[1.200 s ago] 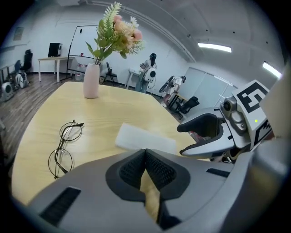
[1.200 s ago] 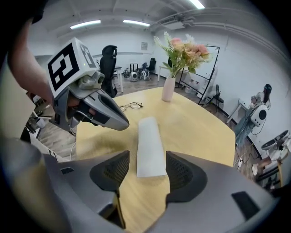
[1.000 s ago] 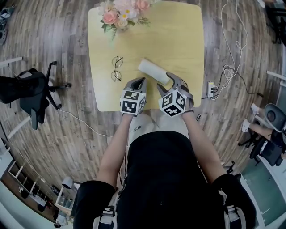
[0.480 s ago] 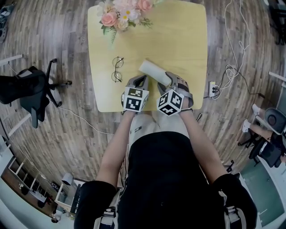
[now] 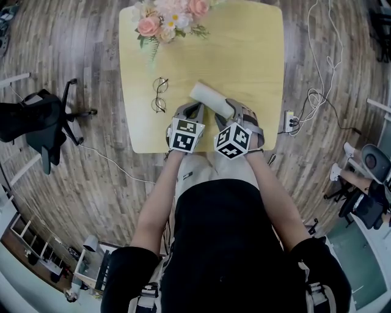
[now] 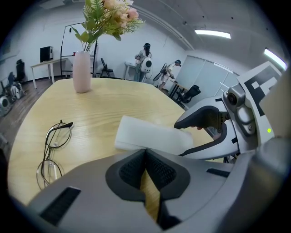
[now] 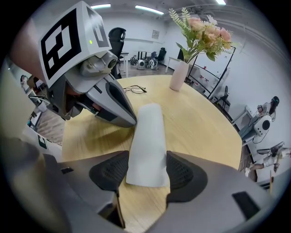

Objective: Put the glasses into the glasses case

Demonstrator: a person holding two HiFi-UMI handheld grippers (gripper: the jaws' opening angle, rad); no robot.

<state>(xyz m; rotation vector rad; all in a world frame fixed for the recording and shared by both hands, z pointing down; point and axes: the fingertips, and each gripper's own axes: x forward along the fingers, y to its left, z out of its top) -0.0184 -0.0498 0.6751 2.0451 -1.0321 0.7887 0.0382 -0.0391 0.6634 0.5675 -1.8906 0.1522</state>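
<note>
Thin wire-framed glasses [image 5: 159,95] lie folded open on the left part of the light wooden table [image 5: 250,49]. To their right lies a white glasses case [image 5: 212,99], closed and flat. My right gripper [image 5: 236,110] is at the case's near end, and in the right gripper view its pads [image 7: 186,172] press both sides of the case [image 7: 148,136]. My left gripper [image 5: 188,110] is just left of the case with its jaws together and holds nothing. In the left gripper view the glasses [image 6: 53,148] lie ahead to the left and the case [image 6: 152,135] straight ahead.
A pink vase of flowers [image 5: 165,18] stands at the table's far left edge. A black office chair [image 5: 36,125] is on the floor to the left. A power strip [image 5: 288,121] and white cables lie to the right. People stand far off in the room.
My left gripper has edged slightly forward toward the case. The right gripper, the case and the glasses have stayed where they were.
</note>
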